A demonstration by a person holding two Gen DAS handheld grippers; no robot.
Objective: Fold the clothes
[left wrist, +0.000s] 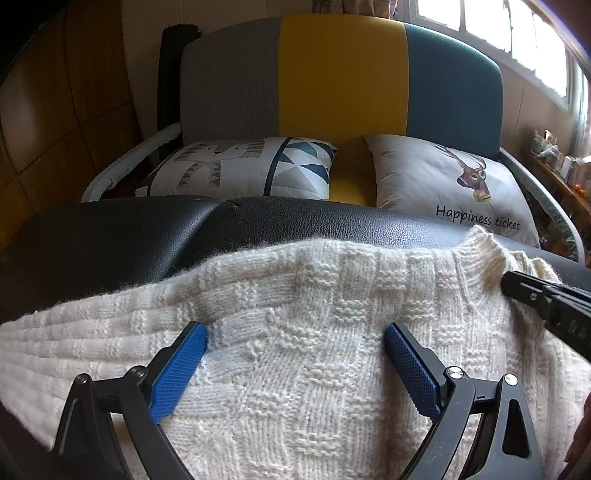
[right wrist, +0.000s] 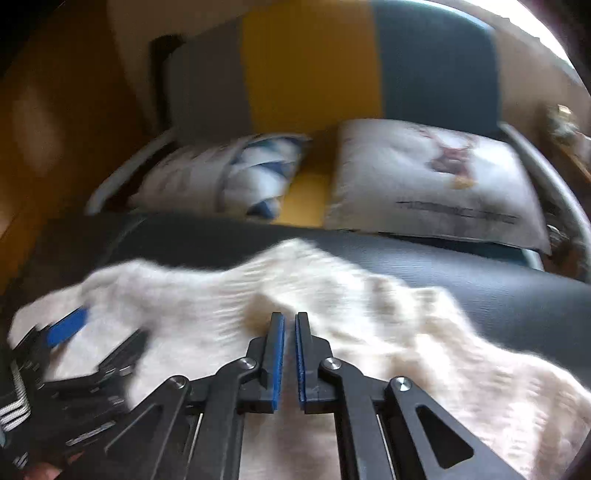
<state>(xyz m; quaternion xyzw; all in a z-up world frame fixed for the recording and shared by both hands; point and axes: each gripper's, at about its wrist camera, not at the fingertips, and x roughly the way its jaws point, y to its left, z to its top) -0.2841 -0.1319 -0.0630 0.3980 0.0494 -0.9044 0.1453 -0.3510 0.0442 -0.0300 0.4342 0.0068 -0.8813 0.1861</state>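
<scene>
A cream knitted sweater lies spread on a black leather surface, its collar at the far right. My left gripper is open, its blue pads resting on the knit with nothing between them. My right gripper has its jaws nearly together over the sweater; the view is blurred and I see no cloth between the pads. It also shows in the left wrist view at the right, near the collar. The left gripper appears in the right wrist view at the left.
Behind the black surface stands a sofa with a grey, yellow and teal back. Two cushions lie on it: a geometric one and a deer one. A window is at the upper right, a cluttered shelf at the far right.
</scene>
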